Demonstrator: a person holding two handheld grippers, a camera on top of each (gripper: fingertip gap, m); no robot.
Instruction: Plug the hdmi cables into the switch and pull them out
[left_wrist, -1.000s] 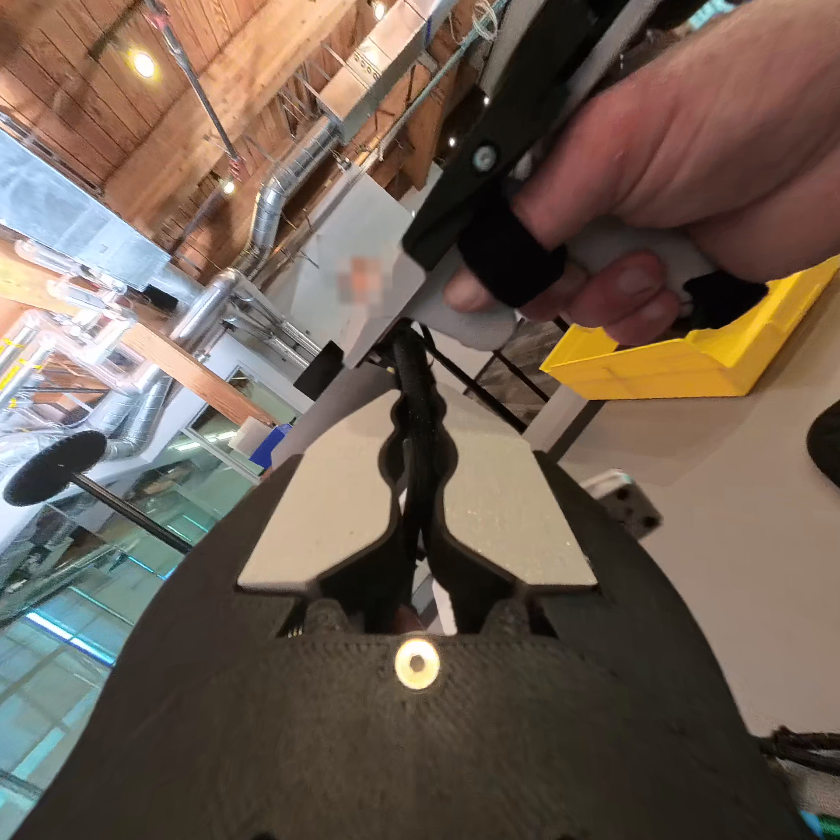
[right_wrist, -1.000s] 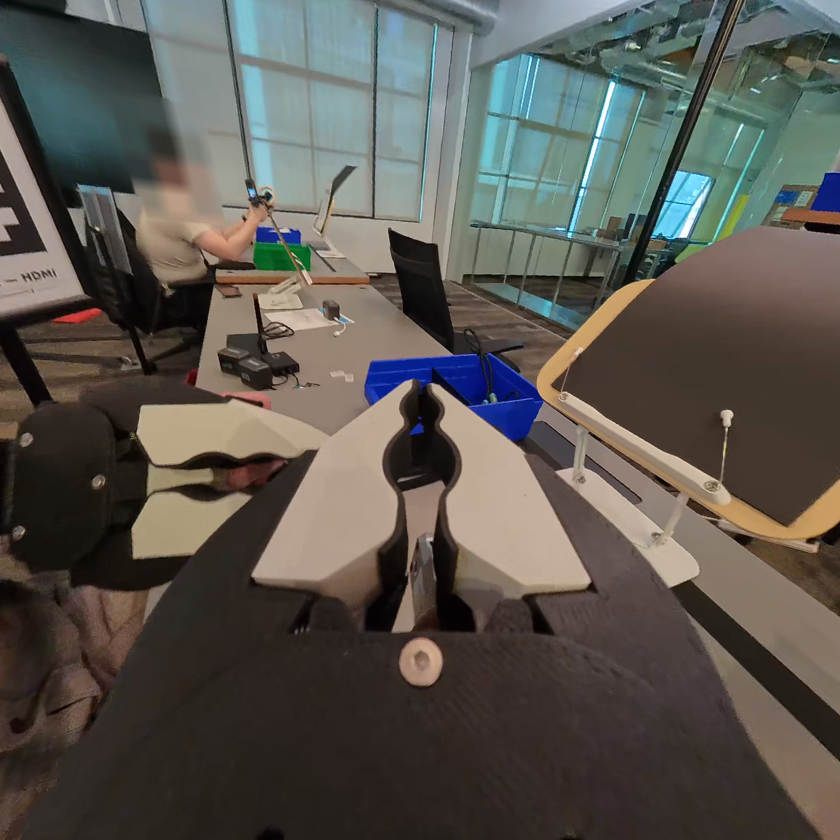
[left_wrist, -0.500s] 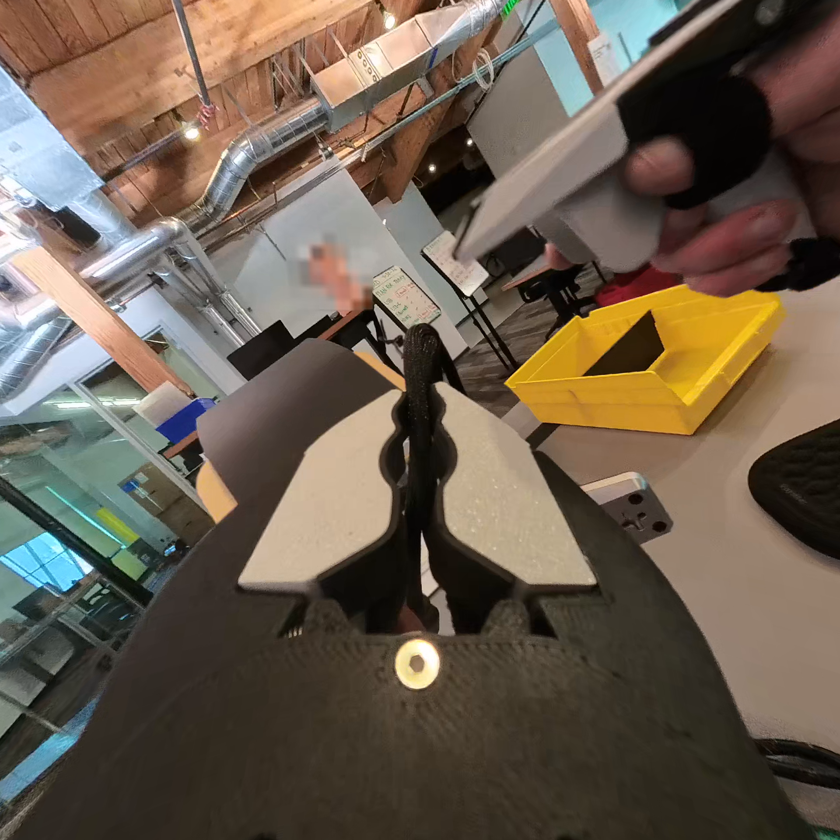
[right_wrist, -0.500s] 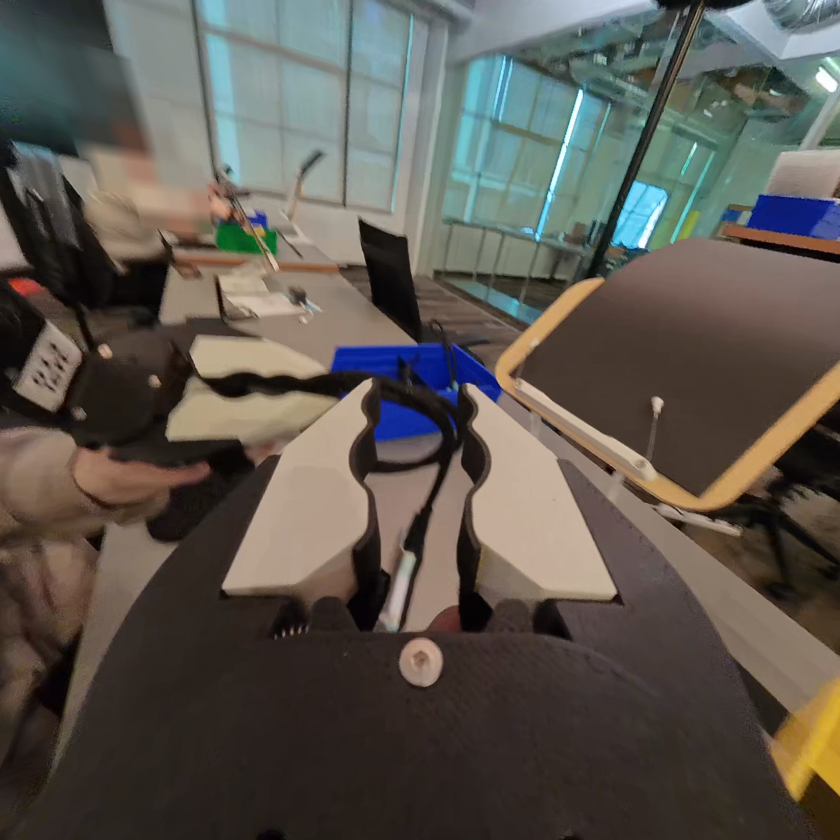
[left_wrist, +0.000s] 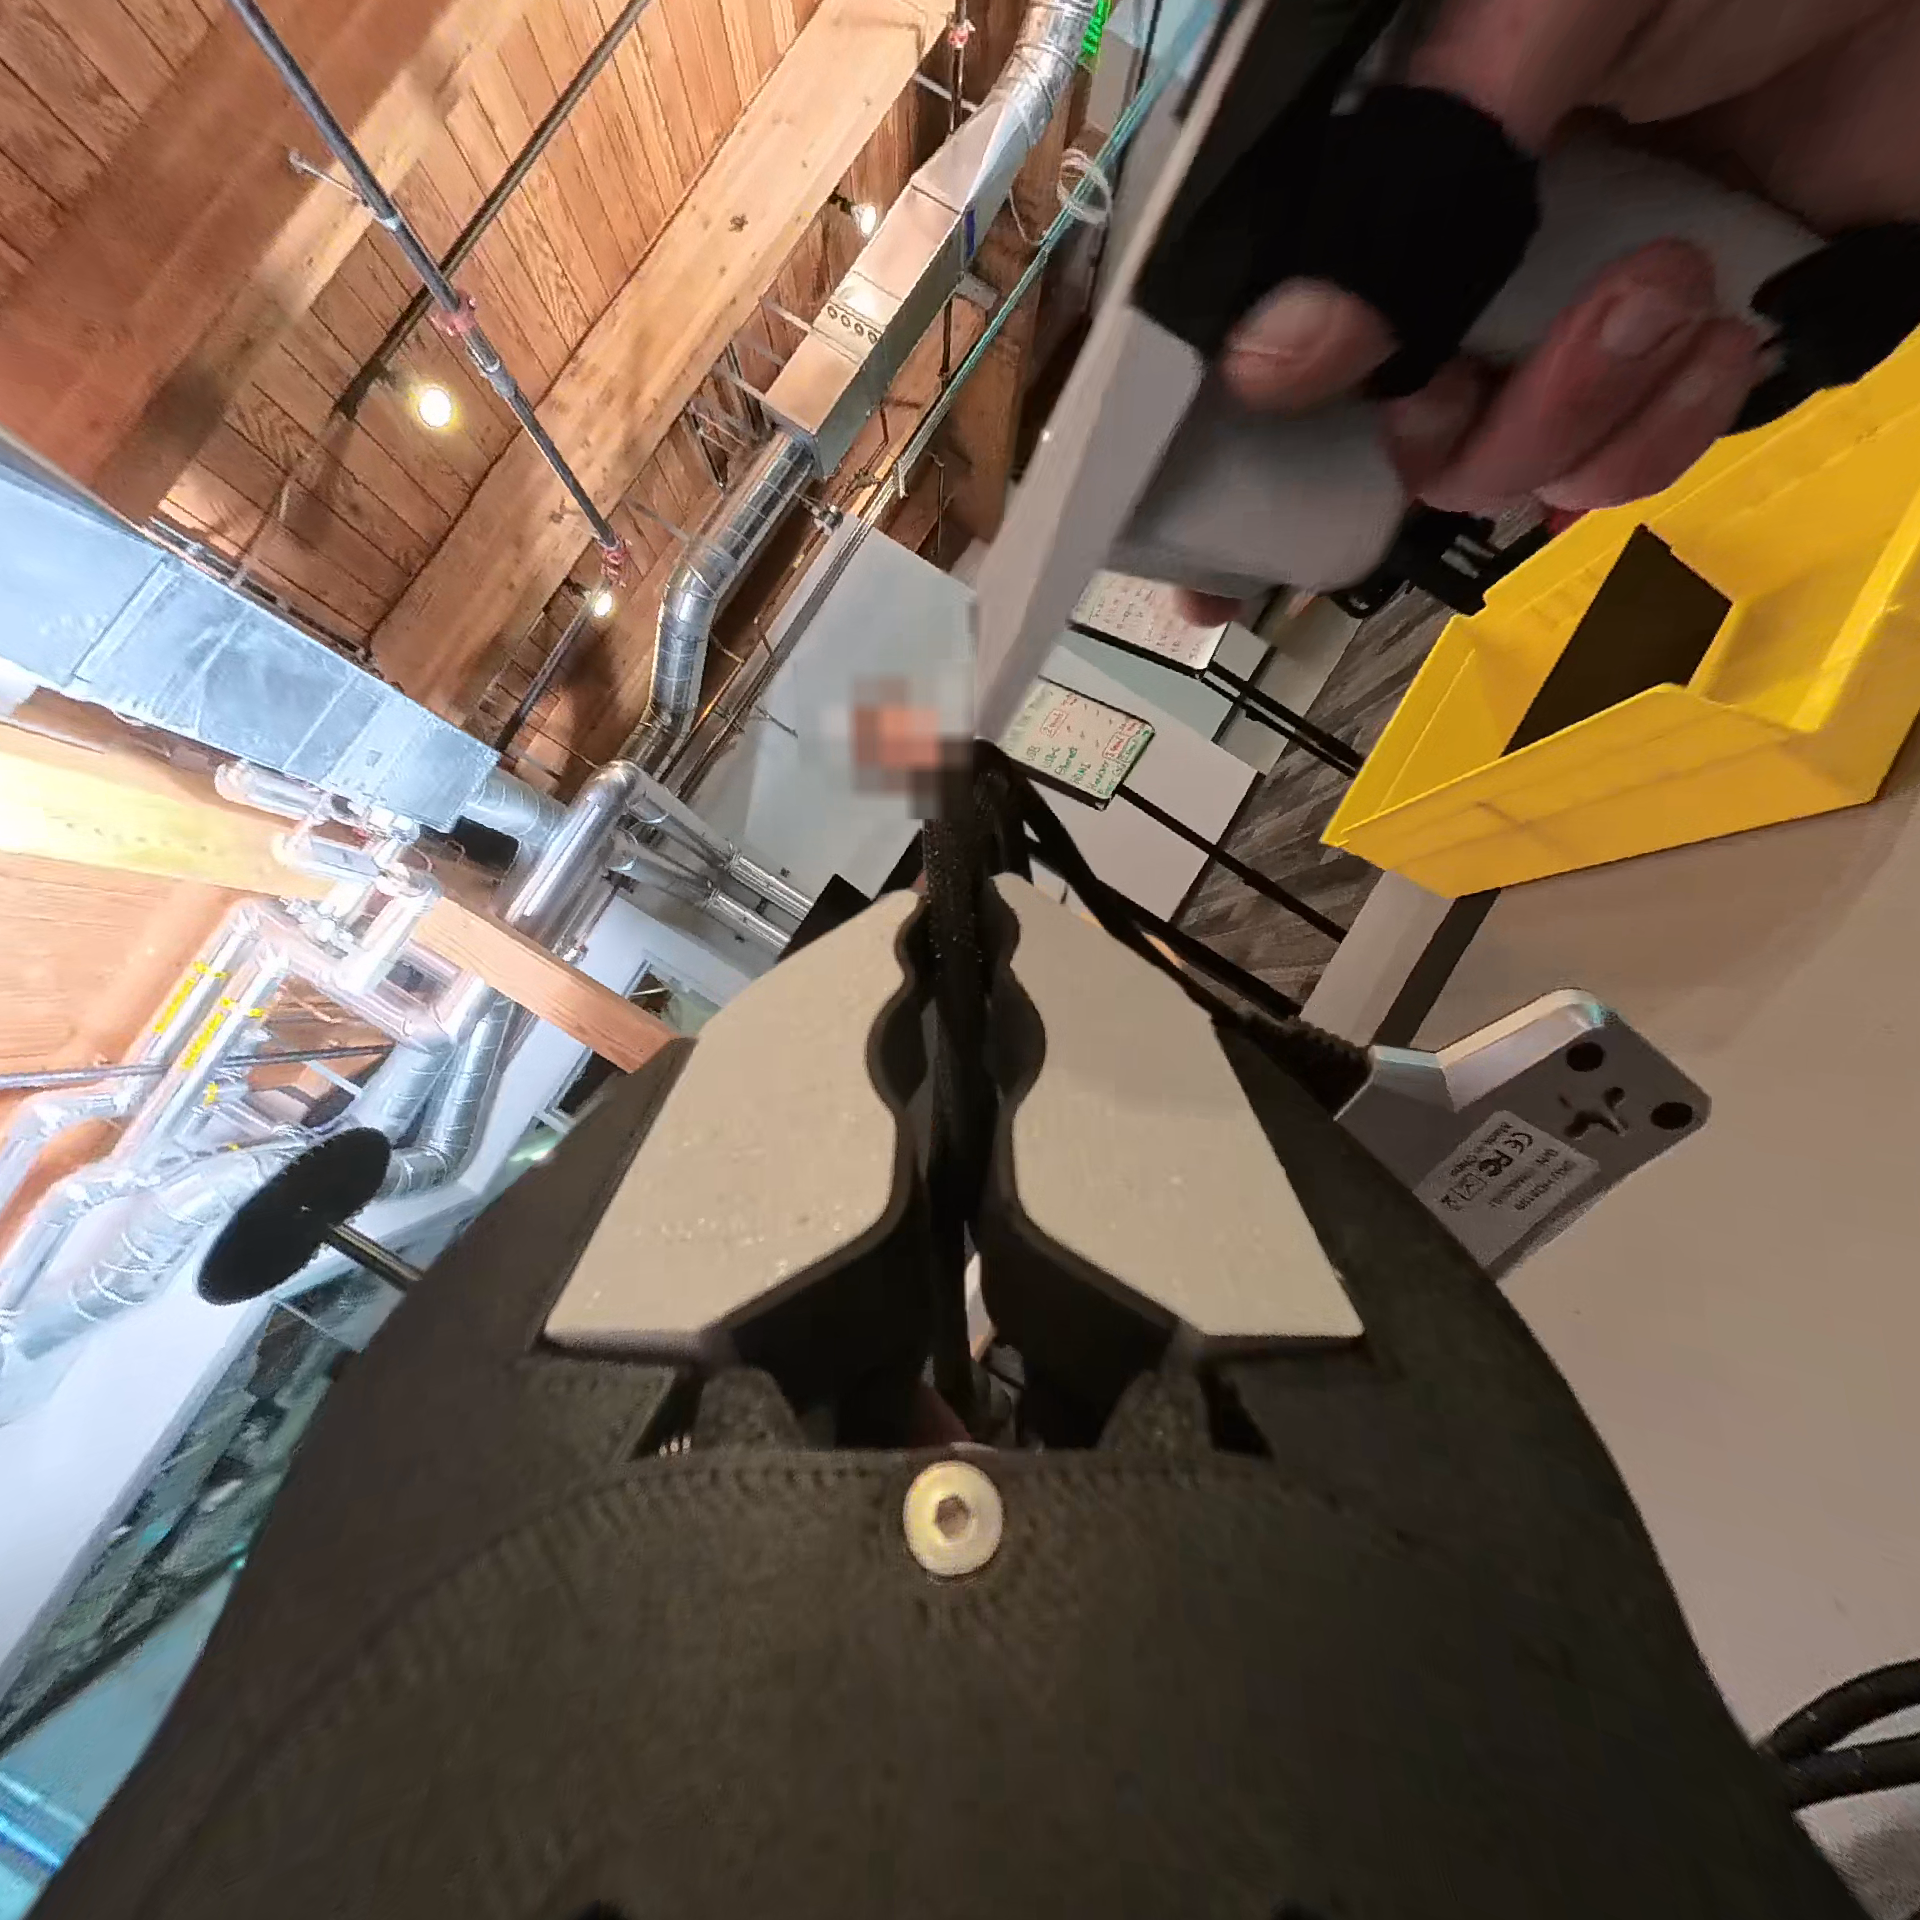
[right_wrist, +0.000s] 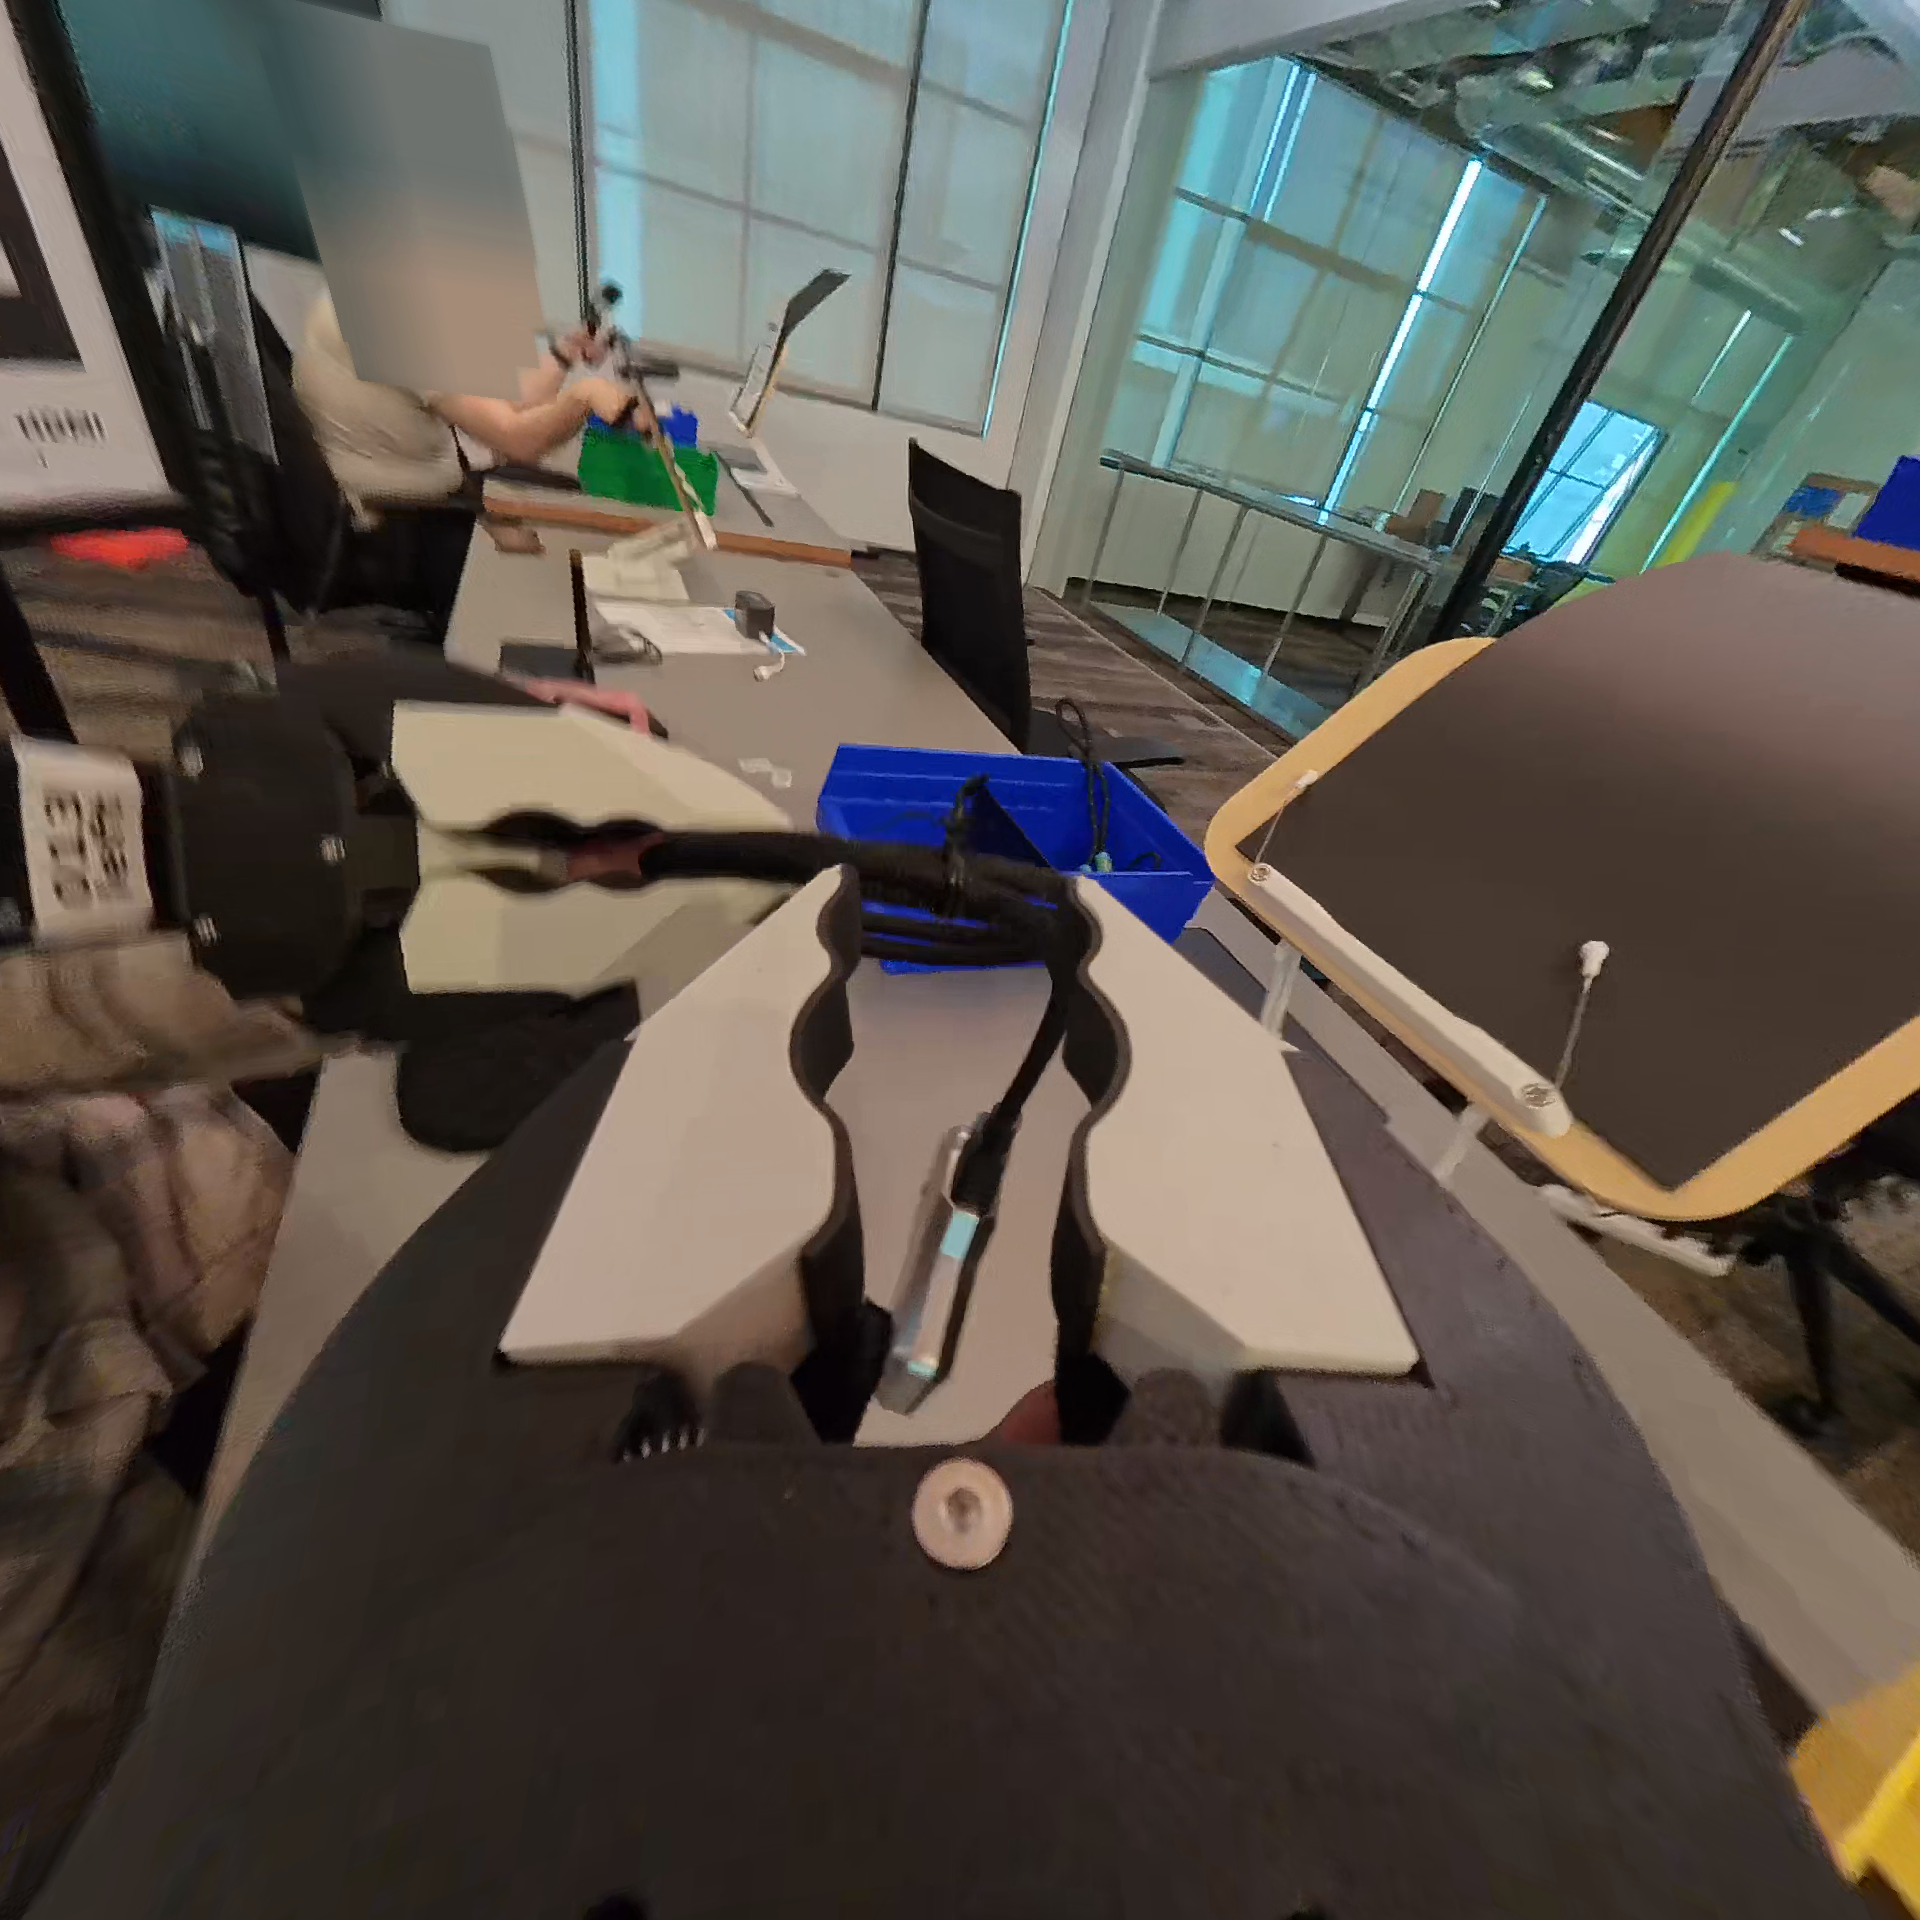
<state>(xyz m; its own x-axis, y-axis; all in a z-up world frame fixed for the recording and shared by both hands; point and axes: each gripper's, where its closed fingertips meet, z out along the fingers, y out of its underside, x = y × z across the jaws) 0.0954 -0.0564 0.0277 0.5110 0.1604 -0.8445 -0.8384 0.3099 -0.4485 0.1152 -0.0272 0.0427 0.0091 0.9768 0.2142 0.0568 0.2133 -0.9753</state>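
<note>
While the left tongs (left_wrist: 961, 914) sit clamped on a black braided hdmi cable (left_wrist: 954, 1039), the right tongs (right_wrist: 961, 914) stand apart with nothing pinched between them.

Left wrist view, nearest first: the cable runs up the narrow slot between the two pale fingers (left_wrist: 748, 1174) and out past their tips. Just right of the tongs, a silver switch (left_wrist: 1538, 1112) lies on the counter (left_wrist: 1662, 1455), close to its far edge; a black plug with a thinner lead sits at its near-left end, though whether it is fully seated cannot be told. More black cable (left_wrist: 1860, 1725) lies at the counter's near right edge. Farther back, a yellow bin (left_wrist: 1662, 748) stands at the far edge. At upper right, a hand (left_wrist: 1558, 343) grips the handle of the other tool.

Right wrist view, nearest first: a silver connector (right_wrist: 935, 1278) on a thin black lead hangs tilted in the open gap between the fingers (right_wrist: 686, 1195), touching neither as far as can be seen. The lead rises to a coiled bundle of cable (right_wrist: 966, 894) lying across the fingertips. To the left, the left tongs (right_wrist: 769, 862) hold the braided end of that bundle. Beyond, a blue bin (right_wrist: 997, 821) sits on the counter (right_wrist: 831, 686); a dark tilted board with a tan rim (right_wrist: 1621, 852) stands to the right. A person (right_wrist: 395, 416) sits at the far end.
</note>
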